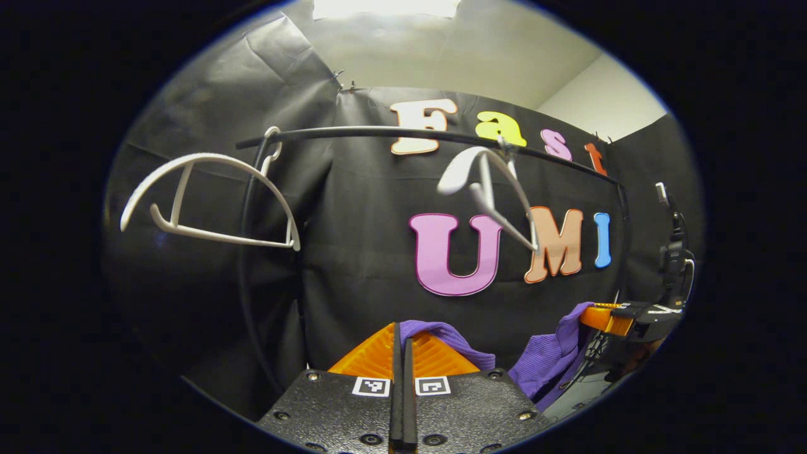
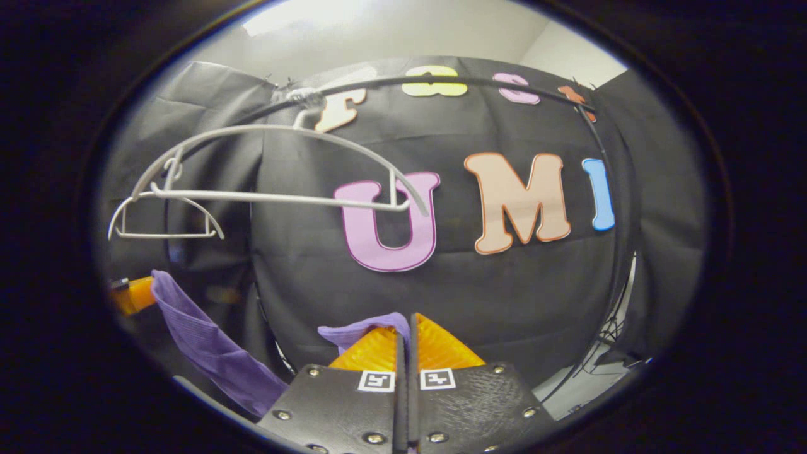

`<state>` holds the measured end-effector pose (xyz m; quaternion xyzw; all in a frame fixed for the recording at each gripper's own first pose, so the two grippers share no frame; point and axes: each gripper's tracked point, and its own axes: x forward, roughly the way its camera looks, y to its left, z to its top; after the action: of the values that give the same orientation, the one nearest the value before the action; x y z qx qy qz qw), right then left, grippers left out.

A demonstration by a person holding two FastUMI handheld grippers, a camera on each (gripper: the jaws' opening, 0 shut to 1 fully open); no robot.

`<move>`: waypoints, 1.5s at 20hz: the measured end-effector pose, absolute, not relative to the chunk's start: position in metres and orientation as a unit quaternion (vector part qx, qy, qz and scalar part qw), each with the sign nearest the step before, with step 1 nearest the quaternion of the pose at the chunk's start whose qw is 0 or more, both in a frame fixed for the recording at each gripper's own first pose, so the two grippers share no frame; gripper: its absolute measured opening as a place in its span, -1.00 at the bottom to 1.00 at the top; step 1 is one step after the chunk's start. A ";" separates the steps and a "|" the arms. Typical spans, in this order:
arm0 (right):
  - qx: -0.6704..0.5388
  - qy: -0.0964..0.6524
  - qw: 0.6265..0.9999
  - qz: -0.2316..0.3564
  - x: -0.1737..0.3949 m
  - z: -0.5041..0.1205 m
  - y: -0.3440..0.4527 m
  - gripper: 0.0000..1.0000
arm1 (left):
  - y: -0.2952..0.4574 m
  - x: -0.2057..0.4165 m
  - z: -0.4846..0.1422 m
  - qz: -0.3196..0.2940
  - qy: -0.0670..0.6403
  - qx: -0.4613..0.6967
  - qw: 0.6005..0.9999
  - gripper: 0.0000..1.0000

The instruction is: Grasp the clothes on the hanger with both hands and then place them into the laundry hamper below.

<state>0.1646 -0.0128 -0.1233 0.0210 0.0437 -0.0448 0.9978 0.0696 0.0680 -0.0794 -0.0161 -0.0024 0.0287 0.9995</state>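
1. Left gripper [image 1: 401,353], bottom centre: we see its jaws closed on purple cloth [image 1: 441,337].
2. Right gripper [image 2: 406,340], bottom centre: likewise pinching the cloth [image 2: 359,333].
3. Hangers [image 1: 208,198], upper frame, bare on rail [image 1: 410,133].

No readable text; only square coded markers [image 1: 370,386] on each claw.

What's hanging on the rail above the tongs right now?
Two bare white hangers hang on the black rail. The purple garment is off them, pinched in both tongs. The hamper below is out of sight.
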 end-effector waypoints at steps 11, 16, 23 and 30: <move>0.027 -0.037 0.998 -0.032 0.044 -0.049 -0.015 -0.98 | -0.059 0.021 -0.033 -0.041 -0.036 -0.015 0.998 -0.99; 0.032 -0.027 0.998 -0.040 0.031 -0.061 -0.033 -0.99 | -0.105 0.022 -0.035 -0.076 -0.036 -0.022 0.996 -0.99; 0.038 -0.013 0.998 -0.051 0.055 -0.091 -0.048 -0.99 | -0.125 0.063 -0.070 -0.089 -0.017 -0.032 0.995 -0.99; 0.065 0.026 0.996 -0.062 0.099 -0.178 -0.064 -0.99 | -0.118 0.109 -0.156 -0.076 0.022 -0.012 0.997 -0.98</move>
<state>0.0992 -0.0641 -0.1779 0.0653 0.0261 -0.0618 0.9956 0.1093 -0.1176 -0.1560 -0.0120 0.0216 -0.0763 0.9968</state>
